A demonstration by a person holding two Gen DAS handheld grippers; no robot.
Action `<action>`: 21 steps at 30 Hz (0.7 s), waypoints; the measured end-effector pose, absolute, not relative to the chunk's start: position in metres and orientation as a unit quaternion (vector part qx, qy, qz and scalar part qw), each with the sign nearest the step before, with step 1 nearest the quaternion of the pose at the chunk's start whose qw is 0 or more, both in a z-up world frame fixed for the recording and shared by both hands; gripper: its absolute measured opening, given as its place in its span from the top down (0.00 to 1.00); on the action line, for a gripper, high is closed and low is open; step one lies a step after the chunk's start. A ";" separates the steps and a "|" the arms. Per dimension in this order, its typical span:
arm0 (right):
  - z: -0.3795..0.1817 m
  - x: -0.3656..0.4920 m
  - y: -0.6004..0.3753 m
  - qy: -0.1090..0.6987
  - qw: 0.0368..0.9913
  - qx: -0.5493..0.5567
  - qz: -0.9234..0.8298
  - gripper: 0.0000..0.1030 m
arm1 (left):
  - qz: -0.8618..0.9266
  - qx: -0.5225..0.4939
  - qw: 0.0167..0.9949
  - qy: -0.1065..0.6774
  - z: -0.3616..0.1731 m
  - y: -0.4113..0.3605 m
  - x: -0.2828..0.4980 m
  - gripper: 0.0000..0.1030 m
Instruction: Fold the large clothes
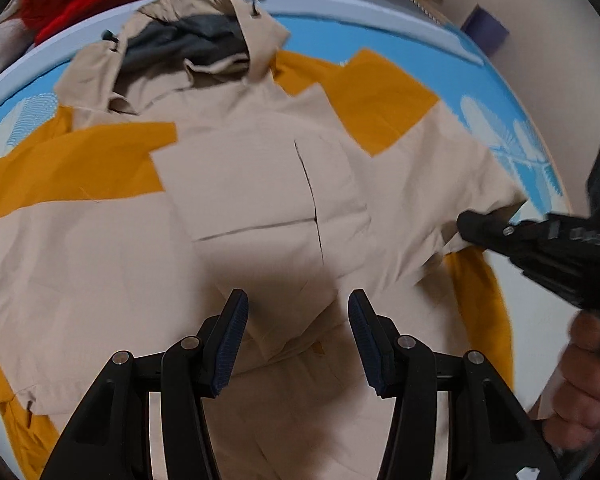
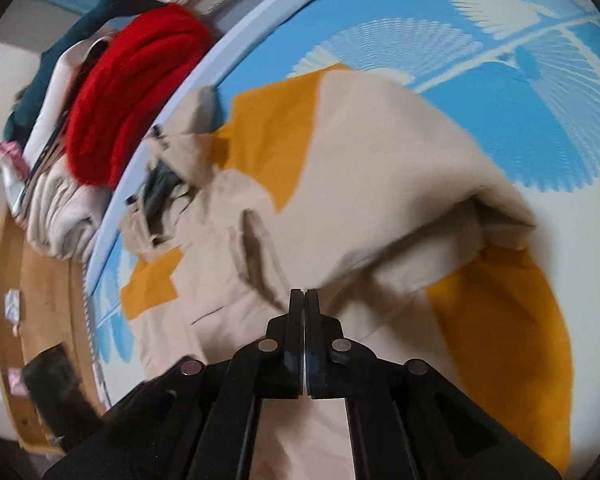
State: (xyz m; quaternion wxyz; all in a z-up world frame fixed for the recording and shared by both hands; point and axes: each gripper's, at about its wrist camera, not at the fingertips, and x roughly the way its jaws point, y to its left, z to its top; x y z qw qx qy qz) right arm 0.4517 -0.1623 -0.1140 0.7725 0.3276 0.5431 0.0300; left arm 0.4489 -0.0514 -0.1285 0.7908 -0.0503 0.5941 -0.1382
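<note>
While the jacket [image 1: 268,184] is lying flat on the blue sheet [image 1: 384,40], front side up, both claws are over it. The jacket is tan w/ yellow patches, and its hood [image 1: 188,40] is pointing at the far edge of the bed, w/ a gray lining showing inside.

The left claw [image 1: 298,332] is hanging over the lower middle of the jacket. Its 2 fingers [image 1: 232,340] are standing wide apart, w/ nothing between them. Dark blue pads are showing on the inside of each finger.

The right claw [image 2: 304,300] is pinching the cloth. Its 2 fingers are pressed together, and tan cloth is bunching up right at the tips. From the left cam, that claw [image 1: 472,224] is sitting at the jacket's right side, biting the edge of the sleeve [image 1: 460,184]. The sleeve is lifting and folding in a bit toward the body, and a yellow part is showing under it. A hand [image 1: 588,380] is gripping the handle of the right claw.

A chest pocket [image 1: 260,196] is sitting near the middle of the jacket, w/ a dark slit beside it.

Past the far edge of the bed, a red blanket [image 2: 128,96] is piled w/ other clothes, some white and some dark green. The right cam is blurry.
</note>
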 end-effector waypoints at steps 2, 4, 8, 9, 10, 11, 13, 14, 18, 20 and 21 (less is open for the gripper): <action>-0.113 0.450 -0.154 0.546 0.767 0.333 0.049 1.00 | -0.132 -0.040 0.790 0.597 -0.135 -0.054 0.449 0.49; -0.115 0.448 -0.146 0.555 0.752 0.349 0.071 1.00 | -0.126 -0.025 0.787 0.603 -0.142 -0.057 0.447 0.43; -0.116 0.445 -0.142 0.562 0.751 0.338 0.071 1.00 | -0.098 0.030 0.770 0.629 -0.165 -0.065 0.445 0.42; -0.117 0.446 -0.144 0.562 0.753 0.335 0.064 1.00 | -0.095 0.027 0.773 0.627 -0.167 -0.064 0.445 0.49; -0.118 0.446 -0.147 0.563 0.755 0.332 0.051 1.00 | -0.092 0.021 0.775 0.625 -0.166 -0.063 0.445 0.57; -0.119 0.447 -0.151 0.564 0.757 0.328 0.038 0.97 | -0.085 0.014 0.778 0.623 -0.164 -0.061 0.445 0.70; -0.122 0.449 -0.162 0.566 0.759 0.321 0.001 0.91 | -0.078 -0.006 0.781 0.620 -0.157 -0.053 0.445 0.72; -0.124 0.451 -0.166 0.568 0.757 0.322 -0.012 0.76 | -0.076 -0.015 0.781 0.619 -0.154 -0.048 0.444 0.72; -0.133 0.458 -0.178 0.569 0.747 0.342 -0.028 0.45 | -0.058 -0.046 0.782 0.619 -0.144 -0.024 0.441 0.70; -0.136 0.460 -0.181 0.569 0.744 0.350 -0.030 0.46 | -0.052 -0.065 0.780 0.620 -0.142 -0.012 0.440 0.70; -0.137 0.460 -0.183 0.566 0.743 0.357 -0.032 0.51 | -0.044 -0.086 0.780 0.618 -0.140 -0.002 0.439 0.70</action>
